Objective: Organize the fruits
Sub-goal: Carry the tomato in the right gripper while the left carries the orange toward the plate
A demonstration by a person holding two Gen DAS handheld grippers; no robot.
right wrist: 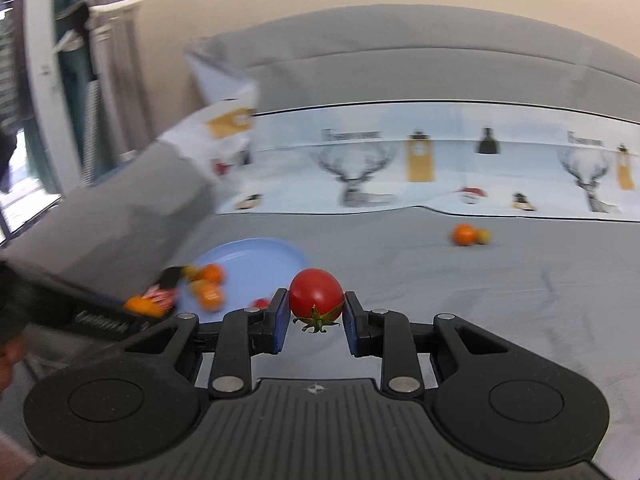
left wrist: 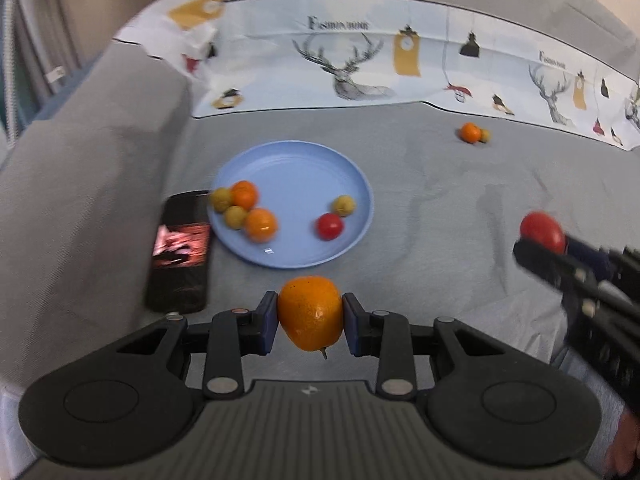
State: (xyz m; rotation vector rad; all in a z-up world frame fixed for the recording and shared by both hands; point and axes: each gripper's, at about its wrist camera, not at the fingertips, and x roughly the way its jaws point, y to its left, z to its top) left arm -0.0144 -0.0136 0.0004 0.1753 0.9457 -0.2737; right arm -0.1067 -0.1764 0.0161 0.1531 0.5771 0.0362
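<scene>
My left gripper [left wrist: 310, 314] is shut on an orange [left wrist: 310, 312], held above the grey sofa seat just in front of the blue plate [left wrist: 296, 172]. The plate holds two oranges [left wrist: 260, 224], several small yellow-green fruits [left wrist: 234, 216] and a red tomato [left wrist: 330, 226]. My right gripper [right wrist: 316, 312] is shut on a red tomato [right wrist: 316, 296], stem towards the camera; in the left wrist view that tomato [left wrist: 542, 230] hangs at the right. Far back on the seat lie one orange [left wrist: 470, 132] and a small yellow-green fruit [left wrist: 485, 135] side by side.
A black phone [left wrist: 182, 252] with a lit screen lies left of the plate, against the grey sofa armrest [left wrist: 92, 184]. A printed cloth with deer [left wrist: 360, 64] covers the back of the seat. A person's hand [left wrist: 626, 444] shows at the lower right.
</scene>
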